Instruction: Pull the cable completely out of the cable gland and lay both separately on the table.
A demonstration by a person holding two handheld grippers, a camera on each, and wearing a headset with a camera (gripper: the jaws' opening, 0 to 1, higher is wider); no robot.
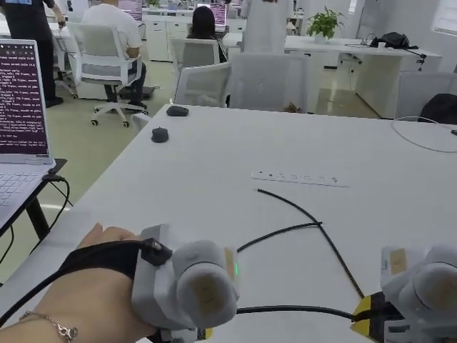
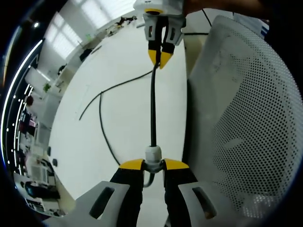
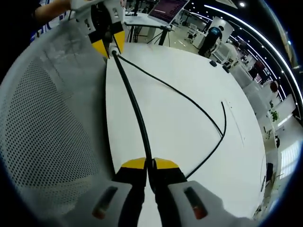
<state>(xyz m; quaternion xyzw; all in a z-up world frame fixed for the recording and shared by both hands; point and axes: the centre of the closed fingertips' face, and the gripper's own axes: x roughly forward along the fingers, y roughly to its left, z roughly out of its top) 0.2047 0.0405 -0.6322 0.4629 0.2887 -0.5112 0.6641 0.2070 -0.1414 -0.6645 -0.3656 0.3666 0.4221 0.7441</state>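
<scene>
Open-plan office – white bench (image 1: pixel 214 150) up front, laptop (image 1: pixel 21 100) at 9 o'clock, pale mesh chairs (image 1: pixel 202 84) at 12, potted plant (image 1: pixel 325 21) at 1, more desks (image 1: pixel 343 47) behind – pale floor (image 1: pixel 86 150).

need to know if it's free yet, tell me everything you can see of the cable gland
The cable gland is a small, pale grey-white fitting, plastic by the look, with a rounded body. It is pinched between the yellow-tipped fingers of the left gripper, near the edge of the white table. The black cable runs straight out of its far end to the right gripper, which is shut on it. The cable is not yet out.
</scene>
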